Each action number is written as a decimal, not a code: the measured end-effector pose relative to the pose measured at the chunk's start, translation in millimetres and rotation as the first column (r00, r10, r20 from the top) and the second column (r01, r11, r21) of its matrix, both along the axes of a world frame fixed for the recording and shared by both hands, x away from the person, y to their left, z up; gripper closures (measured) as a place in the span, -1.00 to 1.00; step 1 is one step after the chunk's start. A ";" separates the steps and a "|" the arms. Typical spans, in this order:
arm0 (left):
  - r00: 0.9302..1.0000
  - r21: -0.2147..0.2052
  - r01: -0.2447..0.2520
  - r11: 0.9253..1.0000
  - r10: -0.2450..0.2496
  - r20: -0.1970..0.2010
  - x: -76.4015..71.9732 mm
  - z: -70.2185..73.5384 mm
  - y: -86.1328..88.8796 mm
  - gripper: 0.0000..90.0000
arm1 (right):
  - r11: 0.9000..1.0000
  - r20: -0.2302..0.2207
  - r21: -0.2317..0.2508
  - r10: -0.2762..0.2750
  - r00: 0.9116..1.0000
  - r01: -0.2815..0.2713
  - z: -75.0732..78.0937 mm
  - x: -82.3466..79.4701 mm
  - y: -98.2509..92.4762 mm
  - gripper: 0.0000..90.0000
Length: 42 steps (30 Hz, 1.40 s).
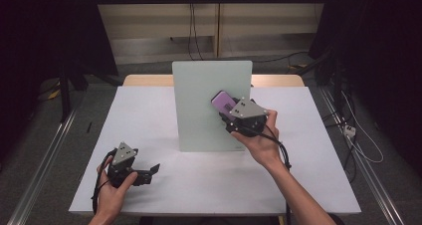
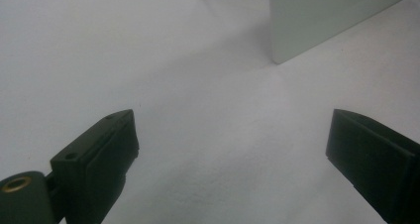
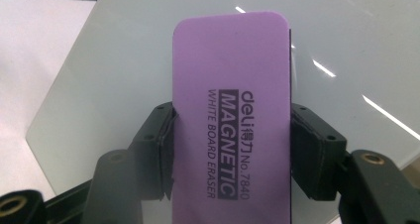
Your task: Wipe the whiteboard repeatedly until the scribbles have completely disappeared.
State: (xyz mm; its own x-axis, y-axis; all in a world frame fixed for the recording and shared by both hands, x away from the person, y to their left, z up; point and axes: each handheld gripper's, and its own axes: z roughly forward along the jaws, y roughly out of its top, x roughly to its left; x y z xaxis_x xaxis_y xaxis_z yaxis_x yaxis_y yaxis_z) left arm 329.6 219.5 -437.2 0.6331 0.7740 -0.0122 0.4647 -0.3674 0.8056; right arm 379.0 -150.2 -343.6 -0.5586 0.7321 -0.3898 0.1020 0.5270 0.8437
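A purple magnetic whiteboard eraser (image 3: 233, 110) is clamped between the two black jaws of my right gripper (image 3: 233, 154), its printed back facing the camera. In the high view the eraser (image 1: 223, 102) lies against the right part of the pale upright whiteboard (image 1: 199, 105), with my right gripper (image 1: 234, 116) behind it. My left gripper (image 1: 153, 171) rests low over the table near the front left, jaws wide apart. In the left gripper view its jaws (image 2: 233, 154) hold nothing, and the whiteboard's lower corner (image 2: 322, 21) shows far ahead.
A white sheet (image 1: 149, 120) covers the table; the wooden tabletop edge (image 1: 144, 79) shows behind the board. Dark curtains stand at both sides, metal rails (image 1: 45, 155) run along the floor, and cables (image 1: 358, 135) lie on the floor at the right.
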 end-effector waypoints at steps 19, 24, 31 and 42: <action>1.000 0.009 0.010 1.000 -0.010 -0.002 -0.7 1.0 -0.5 -0.87 | 0.994 0.027 -0.104 0.039 0.999 -0.036 -17.6 -6.0 14.2 -0.07; 1.000 0.009 0.008 1.000 -0.008 0.002 -0.9 1.0 -0.2 -0.87 | 0.986 -0.001 -0.146 0.086 0.996 -0.085 -35.2 -11.8 21.0 -0.07; 1.000 0.003 0.003 1.000 -0.003 0.003 -1.3 0.9 -0.6 -0.87 | 0.971 -0.083 -0.175 0.149 0.985 -0.162 -64.8 -20.2 34.6 -0.07; 1.000 0.008 0.018 1.000 -0.018 0.003 -1.7 1.3 -2.0 -0.87 | 0.950 -0.147 -0.201 0.213 0.966 -0.241 -84.3 -22.9 57.1 -0.07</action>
State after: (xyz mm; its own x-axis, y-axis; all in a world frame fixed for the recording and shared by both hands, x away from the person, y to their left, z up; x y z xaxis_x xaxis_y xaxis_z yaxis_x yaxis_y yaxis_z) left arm 327.8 217.5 -436.0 0.6469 0.7626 -0.0040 0.4557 -0.3823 0.8039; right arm 356.2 -93.1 -427.8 -0.7534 0.4866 -0.4423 0.0535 0.7158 0.6963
